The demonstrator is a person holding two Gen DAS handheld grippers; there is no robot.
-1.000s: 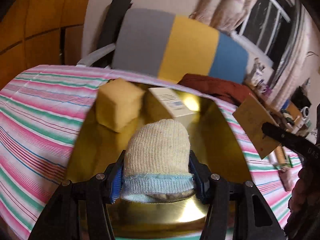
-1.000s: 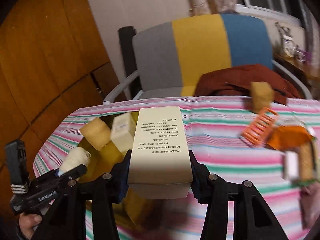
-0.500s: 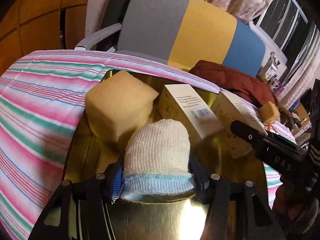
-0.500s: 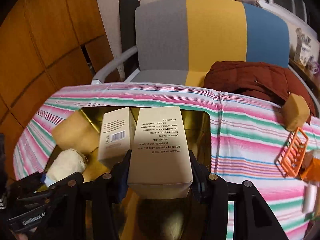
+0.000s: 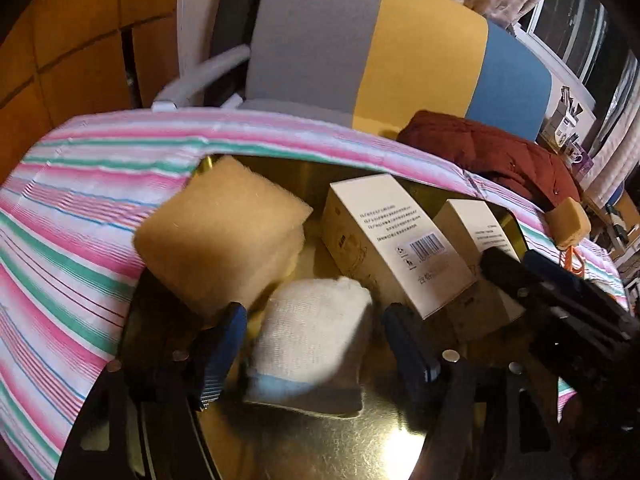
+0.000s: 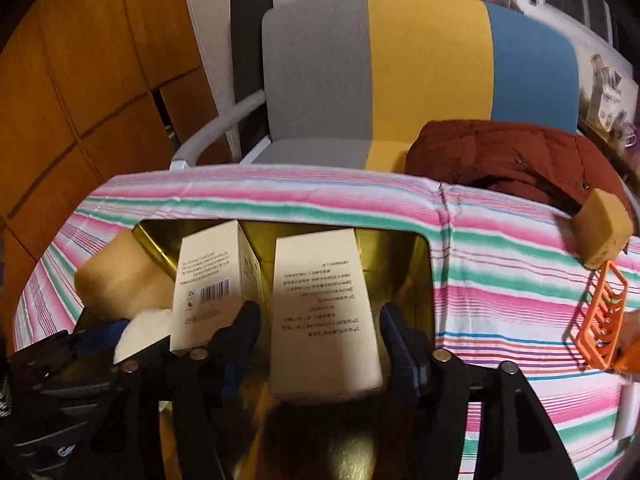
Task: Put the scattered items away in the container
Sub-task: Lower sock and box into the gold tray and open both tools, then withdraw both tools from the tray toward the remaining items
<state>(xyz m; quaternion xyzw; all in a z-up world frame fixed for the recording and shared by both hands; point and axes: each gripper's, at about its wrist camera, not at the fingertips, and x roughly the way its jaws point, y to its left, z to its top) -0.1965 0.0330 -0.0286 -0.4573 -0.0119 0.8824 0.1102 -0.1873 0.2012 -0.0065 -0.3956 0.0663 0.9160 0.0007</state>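
A shiny gold tray (image 5: 352, 452) lies on the striped cloth. In it are a tan sponge block (image 5: 220, 236), a cream box with a barcode (image 5: 392, 244) and a second cream box (image 6: 324, 316). My left gripper (image 5: 312, 340) is open, its blue pads apart on either side of a rolled white sock with a blue cuff (image 5: 312, 340) that rests in the tray. My right gripper (image 6: 320, 340) is open around the second box, which sits in the tray (image 6: 424, 276). The right gripper also shows at the right of the left wrist view (image 5: 560, 300).
On the striped cloth (image 6: 500, 280) to the right lie a small tan sponge (image 6: 604, 228) and an orange plastic rack (image 6: 600, 320). A grey, yellow and blue chair (image 6: 420, 68) with a dark red jacket (image 6: 520, 160) stands behind the table.
Both grippers have opened. The sock and the second cream box, held before, now rest in the tray. Both grippers moved in over the tray.
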